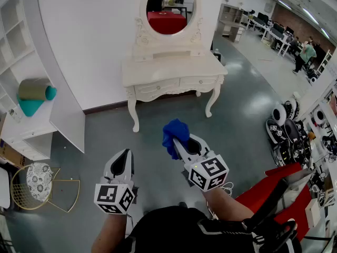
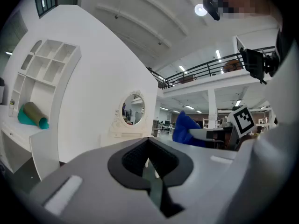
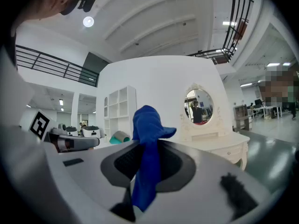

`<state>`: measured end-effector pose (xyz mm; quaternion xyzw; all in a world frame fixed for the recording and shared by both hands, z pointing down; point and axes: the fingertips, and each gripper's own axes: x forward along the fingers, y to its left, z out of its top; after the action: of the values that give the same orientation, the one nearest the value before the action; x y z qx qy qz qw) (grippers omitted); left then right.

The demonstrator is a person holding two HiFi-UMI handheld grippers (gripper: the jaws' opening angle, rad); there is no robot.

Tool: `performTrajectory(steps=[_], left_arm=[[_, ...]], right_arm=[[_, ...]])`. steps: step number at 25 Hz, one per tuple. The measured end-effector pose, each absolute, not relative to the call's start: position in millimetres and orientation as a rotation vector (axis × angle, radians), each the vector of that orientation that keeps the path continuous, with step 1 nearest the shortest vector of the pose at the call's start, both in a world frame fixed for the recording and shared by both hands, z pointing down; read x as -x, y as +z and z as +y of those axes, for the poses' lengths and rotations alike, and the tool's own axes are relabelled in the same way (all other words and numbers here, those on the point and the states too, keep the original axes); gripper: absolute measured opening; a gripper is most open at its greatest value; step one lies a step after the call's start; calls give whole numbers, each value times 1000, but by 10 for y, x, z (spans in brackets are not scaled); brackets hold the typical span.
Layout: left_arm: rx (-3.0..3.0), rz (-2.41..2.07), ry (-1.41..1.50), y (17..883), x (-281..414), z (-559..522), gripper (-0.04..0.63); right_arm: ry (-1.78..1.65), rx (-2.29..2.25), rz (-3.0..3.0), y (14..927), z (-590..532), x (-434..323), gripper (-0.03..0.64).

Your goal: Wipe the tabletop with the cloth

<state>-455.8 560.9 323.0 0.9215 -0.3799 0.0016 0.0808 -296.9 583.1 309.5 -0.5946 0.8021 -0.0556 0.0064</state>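
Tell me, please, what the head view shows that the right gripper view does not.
Only the head view: the gold wire basket and the marker cube on the right claw. Only the right gripper view: the ceiling and the balcony railing. Both: the right claw shut on the blue cloth, the left claw, the white dressing table with its oval mirror.

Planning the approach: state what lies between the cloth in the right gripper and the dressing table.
Head view: only bare grey floor lies between the blue cloth and the dressing table.
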Motion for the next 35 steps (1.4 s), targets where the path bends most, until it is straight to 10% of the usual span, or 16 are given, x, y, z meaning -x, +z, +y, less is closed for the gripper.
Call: performTrajectory(steps=[35], left_arm=[[-2756,-1059,-29,3439,4783,4728,8]], right_arm=[[-243,1887,2416,3303,4921,3106,89]])
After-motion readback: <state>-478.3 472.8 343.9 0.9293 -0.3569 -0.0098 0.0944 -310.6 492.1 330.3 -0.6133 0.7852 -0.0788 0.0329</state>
